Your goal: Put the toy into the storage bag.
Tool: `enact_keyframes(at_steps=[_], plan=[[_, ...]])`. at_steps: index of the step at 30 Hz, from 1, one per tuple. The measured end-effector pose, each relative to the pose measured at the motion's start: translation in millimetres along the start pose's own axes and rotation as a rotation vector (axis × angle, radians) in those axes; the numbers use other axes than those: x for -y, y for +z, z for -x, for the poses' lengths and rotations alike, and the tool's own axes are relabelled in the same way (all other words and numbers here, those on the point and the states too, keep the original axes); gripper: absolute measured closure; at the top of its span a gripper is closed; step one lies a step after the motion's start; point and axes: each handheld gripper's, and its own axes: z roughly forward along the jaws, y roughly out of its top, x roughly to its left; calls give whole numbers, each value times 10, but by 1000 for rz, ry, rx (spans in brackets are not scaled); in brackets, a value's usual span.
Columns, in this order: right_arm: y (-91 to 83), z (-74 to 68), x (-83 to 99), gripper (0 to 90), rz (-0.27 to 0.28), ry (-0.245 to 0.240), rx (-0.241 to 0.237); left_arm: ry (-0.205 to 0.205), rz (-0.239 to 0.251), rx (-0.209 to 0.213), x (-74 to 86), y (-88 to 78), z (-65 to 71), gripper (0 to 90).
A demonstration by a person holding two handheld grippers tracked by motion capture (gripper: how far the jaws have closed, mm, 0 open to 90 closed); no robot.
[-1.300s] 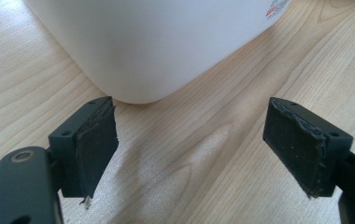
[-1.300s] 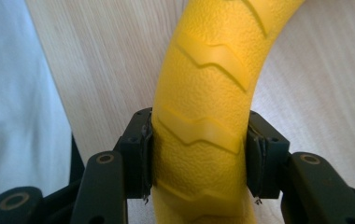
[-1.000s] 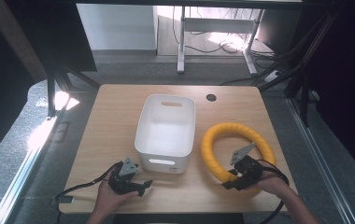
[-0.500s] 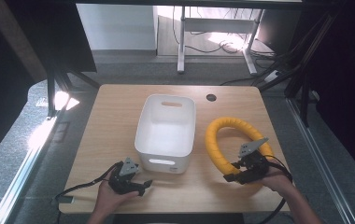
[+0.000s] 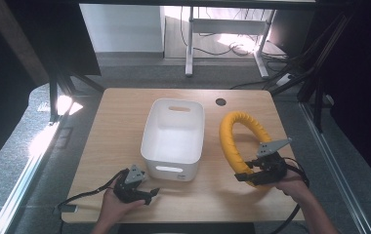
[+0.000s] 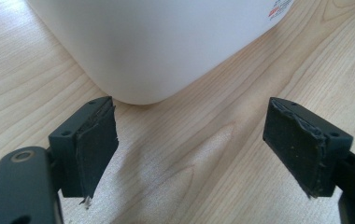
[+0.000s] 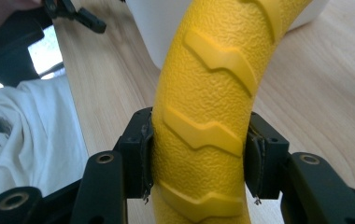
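A yellow ring with a tyre-like tread (image 5: 237, 139) stands tilted up off the wooden table (image 5: 120, 126), right of the white bin (image 5: 174, 134). My right gripper (image 5: 249, 173) is shut on its near rim; in the right gripper view both pads (image 7: 144, 156) press the sides of the yellow ring (image 7: 208, 93). My left gripper (image 5: 147, 194) rests near the table's front edge, just before the bin's near left corner. Its jaws stand wide open over bare wood (image 6: 189, 154), with the white bin (image 6: 157, 42) close ahead.
The bin is empty and has handle slots in its end walls. A round cable hole (image 5: 221, 102) sits at the table's far right. Black cables trail from both grippers. Dark floor and desk legs lie beyond the table.
My right gripper has lifted the near rim of the yellow ring, which now stands steeper and narrower. The left gripper has stayed where it was.
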Motion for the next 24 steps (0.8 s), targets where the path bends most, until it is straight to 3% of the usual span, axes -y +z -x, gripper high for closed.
enact_keyframes(at_steps=[18,24], plan=[[-114,-34,-134,515,137,-12,13,-2,3,-3,0,2,2,179],[-111,-46,-182,514,154,-18,7,0,0,-4,0,4,0,179]])
